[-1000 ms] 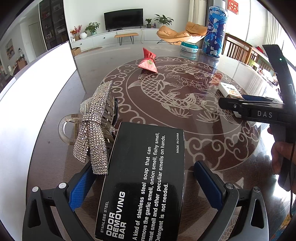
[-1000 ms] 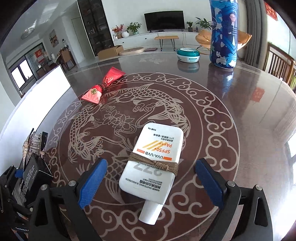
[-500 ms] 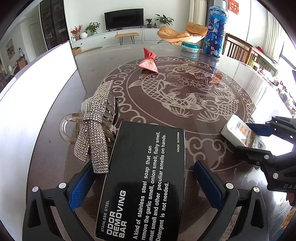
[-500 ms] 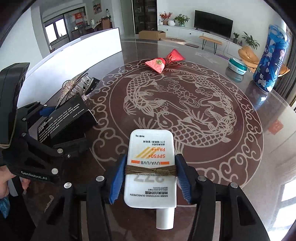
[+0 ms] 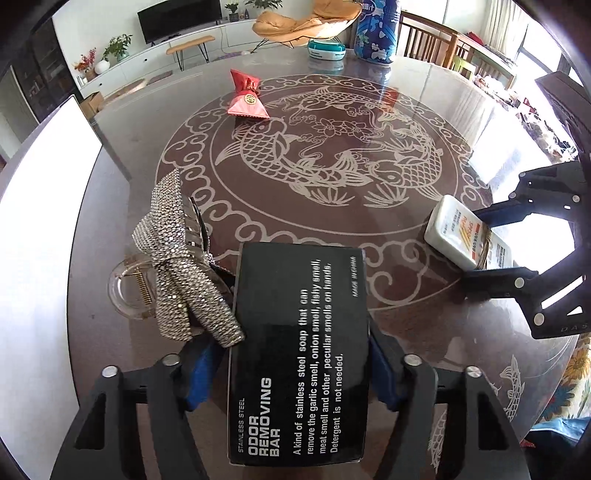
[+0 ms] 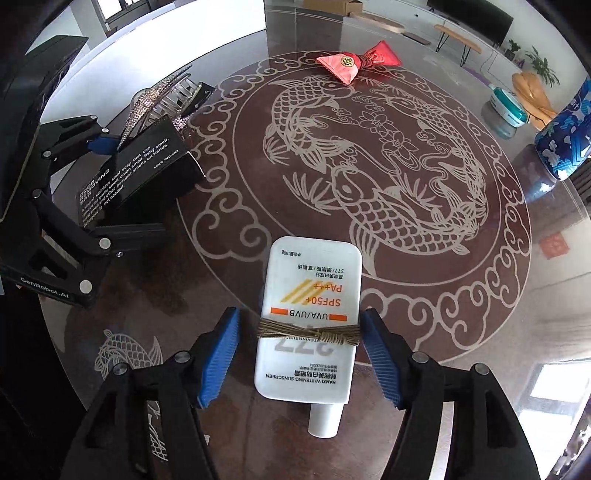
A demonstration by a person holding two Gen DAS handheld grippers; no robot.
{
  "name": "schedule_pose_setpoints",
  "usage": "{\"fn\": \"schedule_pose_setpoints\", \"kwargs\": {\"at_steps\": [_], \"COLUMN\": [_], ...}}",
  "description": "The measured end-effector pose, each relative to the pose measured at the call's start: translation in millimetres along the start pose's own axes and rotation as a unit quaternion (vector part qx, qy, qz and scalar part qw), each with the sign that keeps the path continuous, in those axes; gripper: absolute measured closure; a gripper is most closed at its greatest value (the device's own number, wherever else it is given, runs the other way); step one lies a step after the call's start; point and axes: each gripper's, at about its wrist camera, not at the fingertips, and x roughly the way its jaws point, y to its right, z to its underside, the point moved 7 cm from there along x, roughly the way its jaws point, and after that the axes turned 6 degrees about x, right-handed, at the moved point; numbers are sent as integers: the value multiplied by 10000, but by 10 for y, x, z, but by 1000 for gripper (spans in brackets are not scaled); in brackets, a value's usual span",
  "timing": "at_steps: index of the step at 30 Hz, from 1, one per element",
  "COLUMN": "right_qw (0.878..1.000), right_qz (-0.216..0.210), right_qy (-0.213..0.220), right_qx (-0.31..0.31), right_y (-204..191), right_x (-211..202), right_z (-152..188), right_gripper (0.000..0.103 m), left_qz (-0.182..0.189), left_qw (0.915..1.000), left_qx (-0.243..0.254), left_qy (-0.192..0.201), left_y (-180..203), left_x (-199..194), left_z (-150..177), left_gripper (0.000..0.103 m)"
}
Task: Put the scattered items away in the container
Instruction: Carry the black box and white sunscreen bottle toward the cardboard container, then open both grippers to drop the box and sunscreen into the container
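My left gripper (image 5: 295, 354) points down at a black odor-removing-bar box (image 5: 303, 295) on the dark table. Its jaws are closing, and both blue pads sit against the box's long sides. A rhinestone bow hair clip (image 5: 177, 266) leans on the box's left edge. My right gripper (image 6: 300, 321) straddles a white sunscreen tube (image 6: 310, 280) bound with brown cord. Its jaws are opening: the right pad is at the tube's edge and the left pad stands off. A red pouch (image 6: 351, 62) lies farther back.
A large white wall (image 5: 33, 240), which may be the container's side, runs along the table's left edge. A blue patterned can (image 5: 376, 33) and a teal round tin (image 5: 327, 48) stand at the far side. Wooden chairs are behind them.
The left jaws have come in from wide open onto the black box. The right gripper swung round over the tube, closed on it, and its left pad has now eased off.
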Motion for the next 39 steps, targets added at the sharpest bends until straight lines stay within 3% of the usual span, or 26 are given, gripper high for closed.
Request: {"fn": "schedule_pose_setpoints", "kwargs": {"at_steps": [1,16,22,26,31,35,39], "right_qw": [10000,9983,9958,9921,9811,9678,9581], "right_qz": [-22,-400,-535,-753,-1108,-1528,-1885], "right_qy": [-8,379,740,984,1446,1707,1668], "right_qx": [-23,179,25,-187,-647,-1048,-1364], "right_y": [-5,-80,-392,-817,-1673,-2509,-3235], "right_x": [-16,-596,-955,-1199,-1534,-1693,-1575], "right_z": [-3,8,-389,-805,-1398,-1752,-1938], "right_gripper": [49,49,49,49,49,49,49], "left_qz": [-28,-259,-266,-702,-1138,-1347,-1471], "left_qw": [10000,9958,9886,9813,9653,9502,9427], "left_qx": [-52,-296,-621,-903,-1741,-2430,-2740], "left_qy": [-5,825,1348,1551,1579,1410,1210], "left_y": [-22,19,-345,-913,-1851,-2450,-2733], "left_x": [-20,-761,-1426,-1901,-2299,-2388,-2303], "left_z": [3,266,238,363,778,1222,1564], "left_gripper": [40,44,44,44,44,44,45]}}
